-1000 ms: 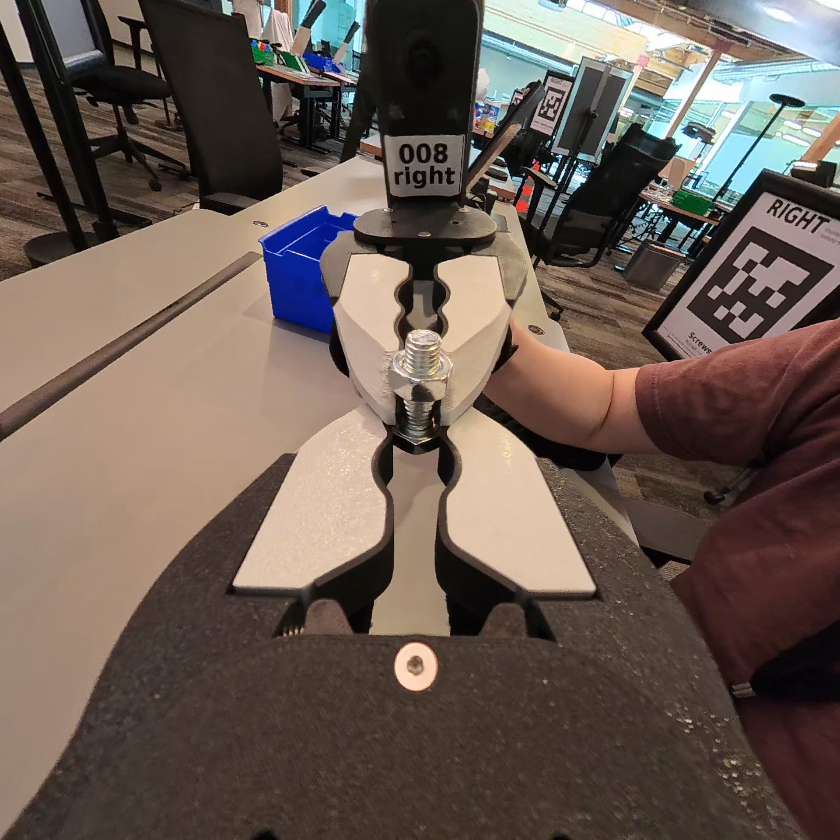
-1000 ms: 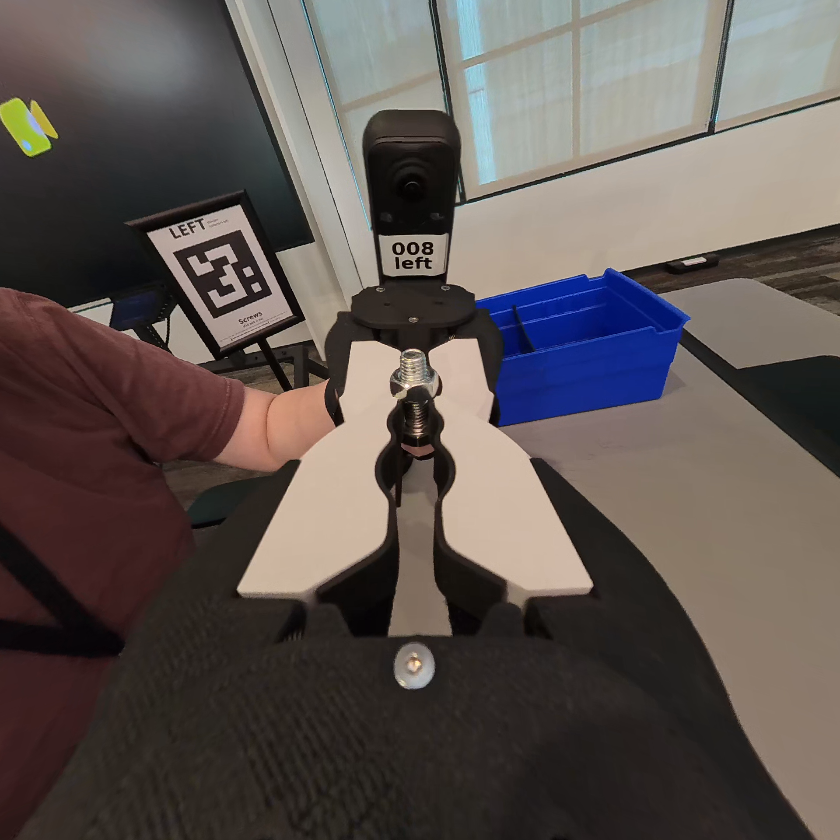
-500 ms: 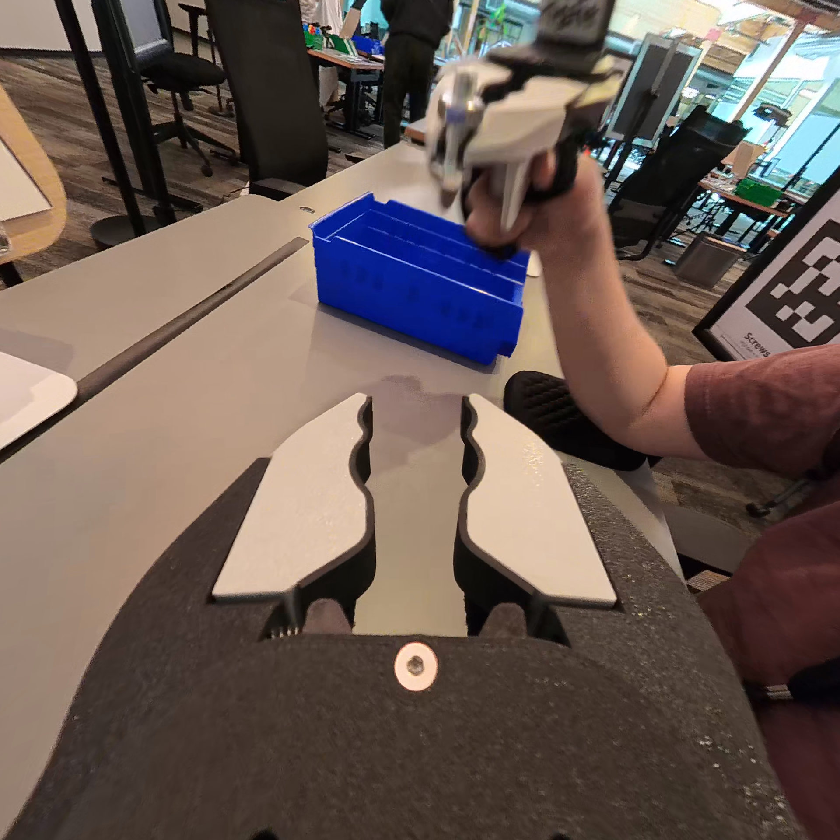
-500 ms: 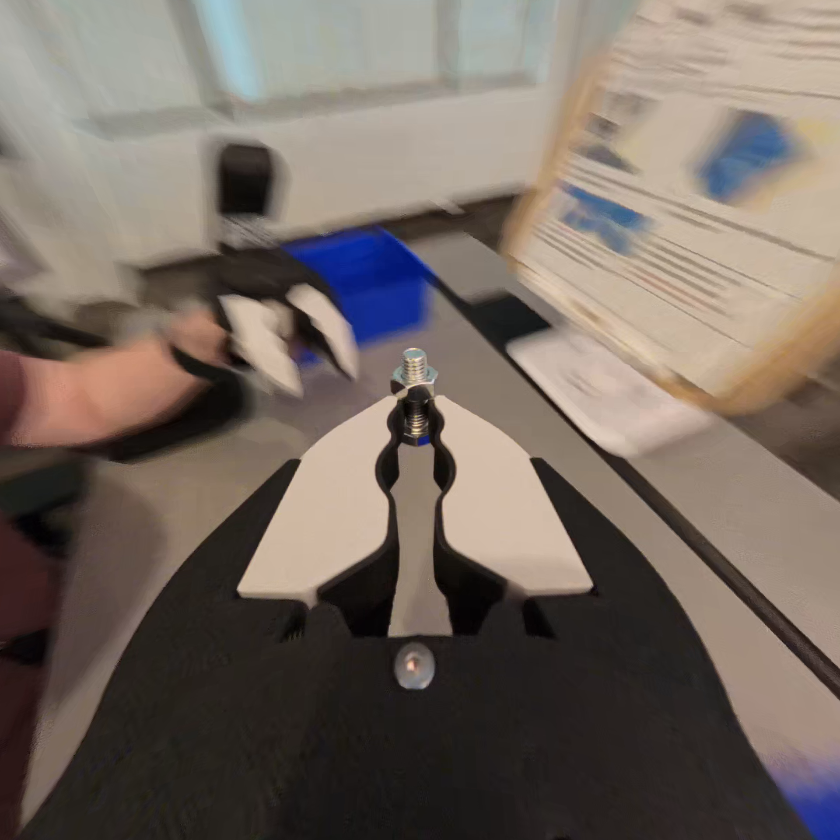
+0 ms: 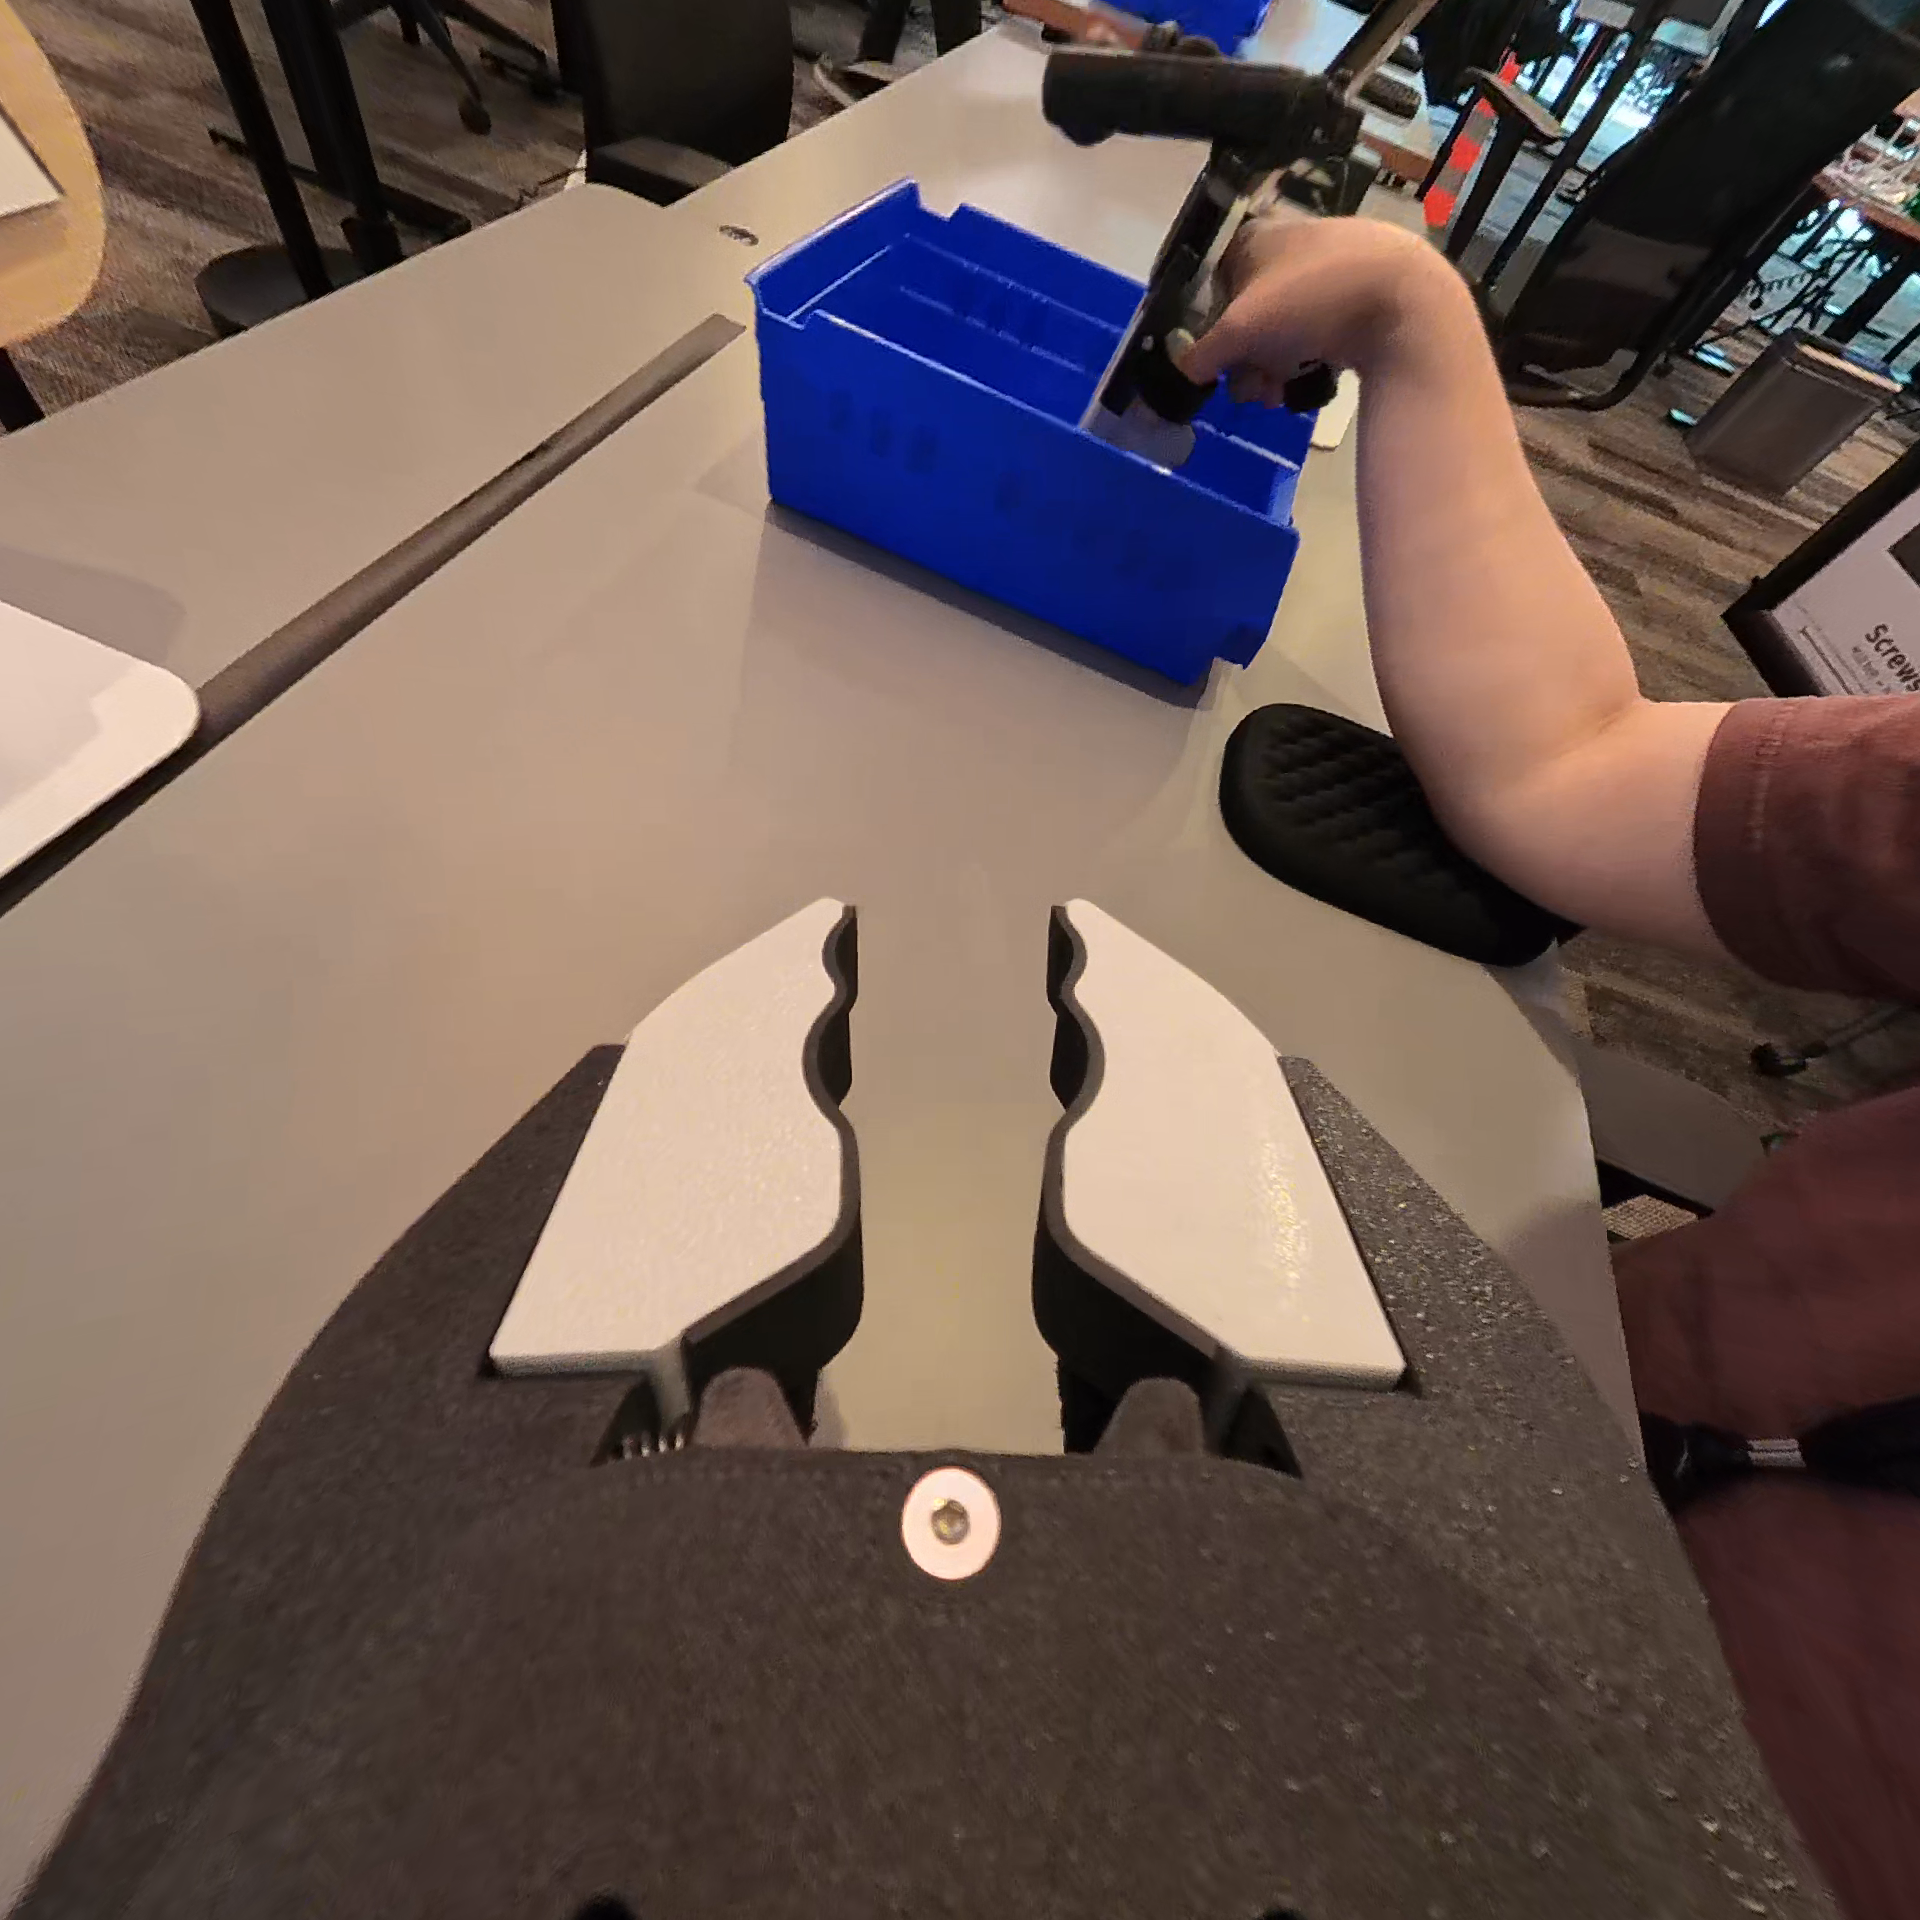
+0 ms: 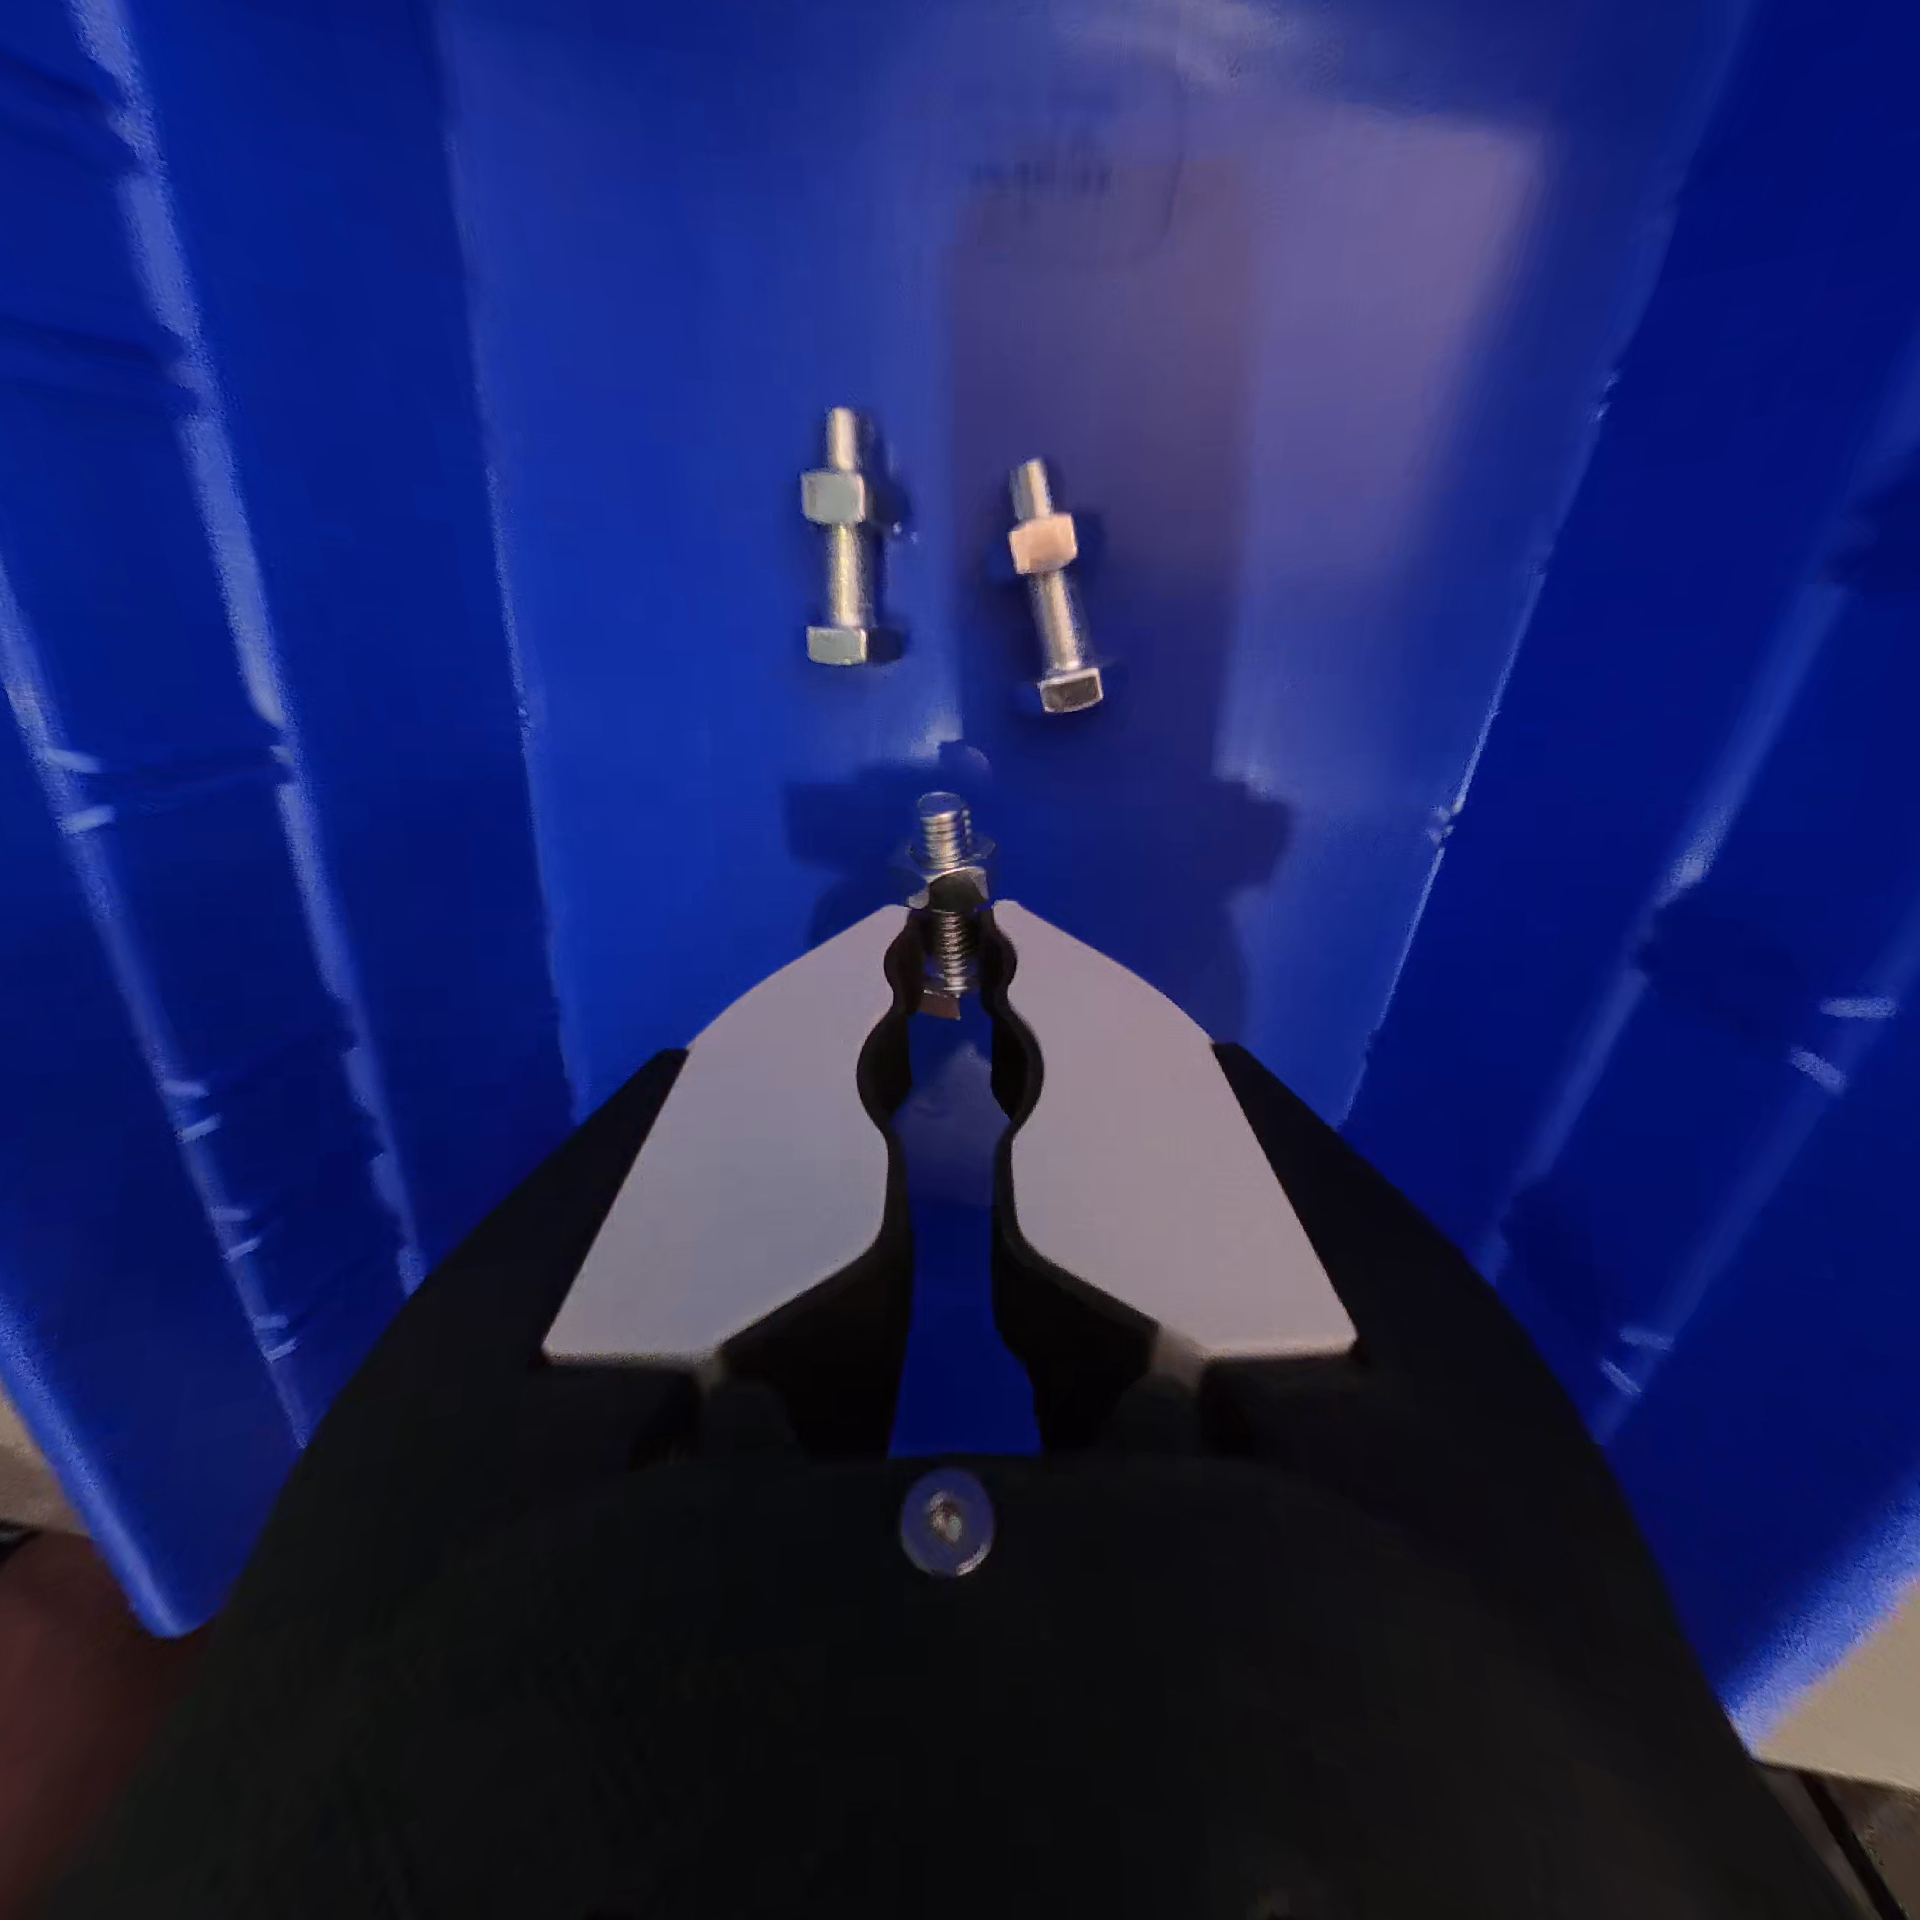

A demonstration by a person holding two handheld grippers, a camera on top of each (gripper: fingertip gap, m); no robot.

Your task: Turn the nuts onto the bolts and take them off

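Right tongs [image 6: 948, 914] gripping nutted bolt [image 6: 943, 883], inside bin [image 5: 1018, 520]

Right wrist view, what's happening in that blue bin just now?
The right tool is lowered inside the blue bin, shut on a bolt with a nut threaded on it. Two more bolts with nuts on them already lie on the bin floor just ahead. The left tool is open and empty over the grey table, away from the bin.
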